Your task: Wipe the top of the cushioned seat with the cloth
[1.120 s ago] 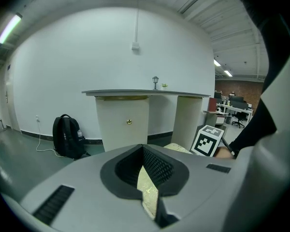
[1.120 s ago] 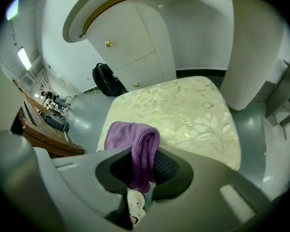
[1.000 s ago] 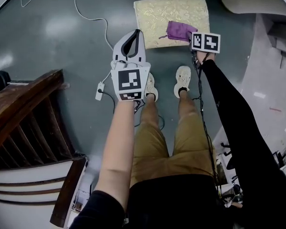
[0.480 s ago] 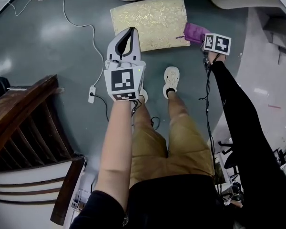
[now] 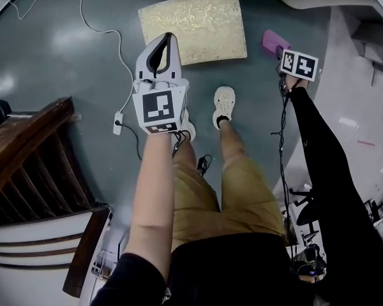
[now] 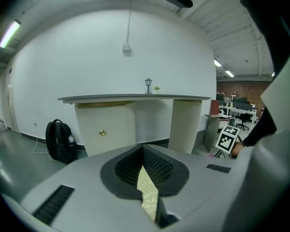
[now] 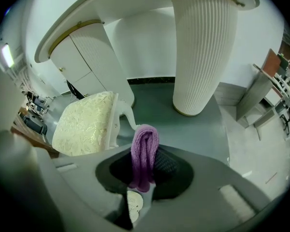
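Gripping cloth, right hand-held gripper hangs beside cushioned seat, near column; left hand-held gripper closed.

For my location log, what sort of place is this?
Probably an open office or lab staged with home furniture: office desks and chairs behind, a white console table, the cushioned seat on a polished floor.
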A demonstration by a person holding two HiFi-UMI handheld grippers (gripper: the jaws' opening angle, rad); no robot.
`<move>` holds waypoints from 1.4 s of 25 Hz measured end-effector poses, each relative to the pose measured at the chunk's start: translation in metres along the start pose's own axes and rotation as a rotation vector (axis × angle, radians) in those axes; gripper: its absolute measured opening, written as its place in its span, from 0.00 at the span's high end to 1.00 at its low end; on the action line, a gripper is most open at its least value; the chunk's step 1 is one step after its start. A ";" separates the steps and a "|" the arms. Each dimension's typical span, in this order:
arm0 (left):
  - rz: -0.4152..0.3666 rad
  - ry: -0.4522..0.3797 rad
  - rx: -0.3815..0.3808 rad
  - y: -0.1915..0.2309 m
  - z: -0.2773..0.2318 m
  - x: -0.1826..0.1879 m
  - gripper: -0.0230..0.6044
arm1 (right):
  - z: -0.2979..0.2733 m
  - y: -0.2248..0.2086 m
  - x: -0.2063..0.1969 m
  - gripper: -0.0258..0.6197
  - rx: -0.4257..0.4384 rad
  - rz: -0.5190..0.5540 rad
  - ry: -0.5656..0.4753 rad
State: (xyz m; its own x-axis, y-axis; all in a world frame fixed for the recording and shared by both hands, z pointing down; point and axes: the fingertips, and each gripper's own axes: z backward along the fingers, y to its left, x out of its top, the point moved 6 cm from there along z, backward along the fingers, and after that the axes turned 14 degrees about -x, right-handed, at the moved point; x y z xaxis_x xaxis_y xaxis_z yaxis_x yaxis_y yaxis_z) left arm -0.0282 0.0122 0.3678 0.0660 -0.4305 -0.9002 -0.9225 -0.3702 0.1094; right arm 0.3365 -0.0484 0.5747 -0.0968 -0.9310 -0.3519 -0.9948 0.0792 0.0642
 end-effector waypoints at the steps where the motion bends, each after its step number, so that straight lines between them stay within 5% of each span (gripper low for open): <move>1: -0.001 -0.004 0.001 0.000 0.003 0.001 0.95 | 0.005 0.003 -0.002 0.87 0.010 0.003 -0.010; 10: -0.007 -0.032 0.010 0.024 0.046 -0.010 0.95 | 0.072 0.081 0.002 0.87 0.170 -0.010 -0.205; 15: -0.035 -0.007 0.020 0.047 0.084 -0.026 0.95 | 0.118 0.189 -0.018 0.87 0.371 0.032 -0.267; 23: -0.036 0.021 0.067 0.093 0.137 -0.055 0.95 | 0.132 0.382 -0.083 0.87 0.658 0.135 -0.146; 28: -0.019 0.038 0.073 0.104 0.149 -0.075 0.95 | 0.083 0.422 -0.096 0.87 0.548 0.163 -0.030; 35: 0.002 0.036 0.072 0.100 0.146 -0.081 0.95 | 0.058 0.366 -0.093 0.87 0.412 0.151 -0.007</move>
State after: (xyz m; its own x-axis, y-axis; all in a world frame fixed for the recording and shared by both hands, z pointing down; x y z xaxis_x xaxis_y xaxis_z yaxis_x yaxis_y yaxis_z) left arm -0.1811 0.1307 0.3897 0.0772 -0.4611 -0.8840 -0.9475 -0.3099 0.0789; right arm -0.0202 0.0881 0.5773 -0.2410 -0.8956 -0.3740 -0.8989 0.3513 -0.2620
